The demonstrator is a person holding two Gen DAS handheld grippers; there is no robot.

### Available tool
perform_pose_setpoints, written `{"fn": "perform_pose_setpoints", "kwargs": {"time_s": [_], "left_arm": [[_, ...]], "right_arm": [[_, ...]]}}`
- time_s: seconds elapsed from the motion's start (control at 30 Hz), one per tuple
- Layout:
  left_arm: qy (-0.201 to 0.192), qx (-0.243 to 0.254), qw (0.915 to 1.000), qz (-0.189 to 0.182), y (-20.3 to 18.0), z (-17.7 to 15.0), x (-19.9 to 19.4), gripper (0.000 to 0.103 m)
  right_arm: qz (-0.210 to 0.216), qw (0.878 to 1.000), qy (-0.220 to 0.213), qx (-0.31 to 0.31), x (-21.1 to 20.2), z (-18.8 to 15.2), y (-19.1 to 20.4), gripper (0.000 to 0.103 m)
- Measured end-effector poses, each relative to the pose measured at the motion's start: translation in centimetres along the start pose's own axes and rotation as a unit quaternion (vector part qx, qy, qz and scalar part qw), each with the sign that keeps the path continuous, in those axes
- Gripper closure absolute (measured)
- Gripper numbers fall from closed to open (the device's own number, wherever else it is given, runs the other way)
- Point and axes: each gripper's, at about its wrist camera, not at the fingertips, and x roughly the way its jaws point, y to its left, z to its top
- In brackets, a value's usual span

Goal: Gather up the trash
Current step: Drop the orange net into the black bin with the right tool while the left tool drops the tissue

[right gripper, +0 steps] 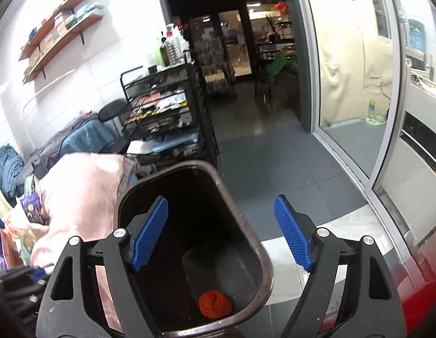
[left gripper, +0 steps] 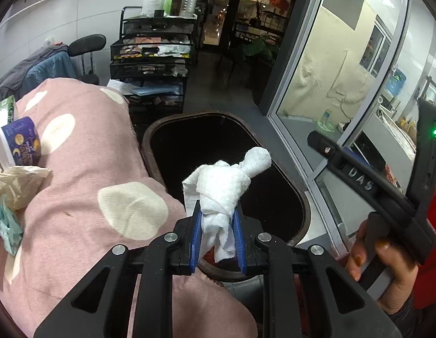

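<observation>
My left gripper [left gripper: 218, 219] is shut on a crumpled white tissue wad [left gripper: 226, 186], which it holds over the near part of the dark bin opening [left gripper: 218, 140]. In the right wrist view my right gripper [right gripper: 220, 222] stands open above the same brown-rimmed bin [right gripper: 263, 256], with nothing between its blue pads [right gripper: 150, 231]. An orange ball of yarn-like trash [right gripper: 214, 304] lies on the bin's floor. More trash sits on the pink spotted blanket [left gripper: 99, 169] at the left: a purple cup [left gripper: 19, 140], a beige wrapper [left gripper: 18, 183] and pale blue paper [left gripper: 6, 222].
The right-hand gripper's black body [left gripper: 386, 194] and the hand holding it [left gripper: 384, 276] are at the right in the left wrist view. A black mesh cart [left gripper: 153, 56] with bottles stands behind the bin. A glass door [left gripper: 344, 70] runs along the right. Grey tiled floor [right gripper: 288, 169] lies beyond.
</observation>
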Motion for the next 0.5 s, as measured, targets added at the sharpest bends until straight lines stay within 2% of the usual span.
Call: {"fn": "perform_pose_setpoints", "kwargs": {"time_s": [0.37,0.4,0.47,0.5], "left_arm": [[0.039,0.011,0.9992,0.005,-0.8,0.5,3.2,0.08],[0.043,0.013,0.999,0.007,-0.9,0.6,3.4,0.078],[0.048,0.018,0.9987,0.011,-1.0,0.6,3.7,0.066],[0.047,0.019,0.9986,0.012,-1.1,0.5,3.7,0.054]], "right_arm": [[0.003,1.0,-0.006,0.003,-0.7,0.6,-0.6,0.024],[0.004,1.0,-0.007,0.003,-0.8,0.6,-0.6,0.024],[0.006,1.0,-0.007,0.004,-0.9,0.7,-0.7,0.024],[0.006,1.0,-0.008,0.004,-1.0,0.7,-0.7,0.024]]}}
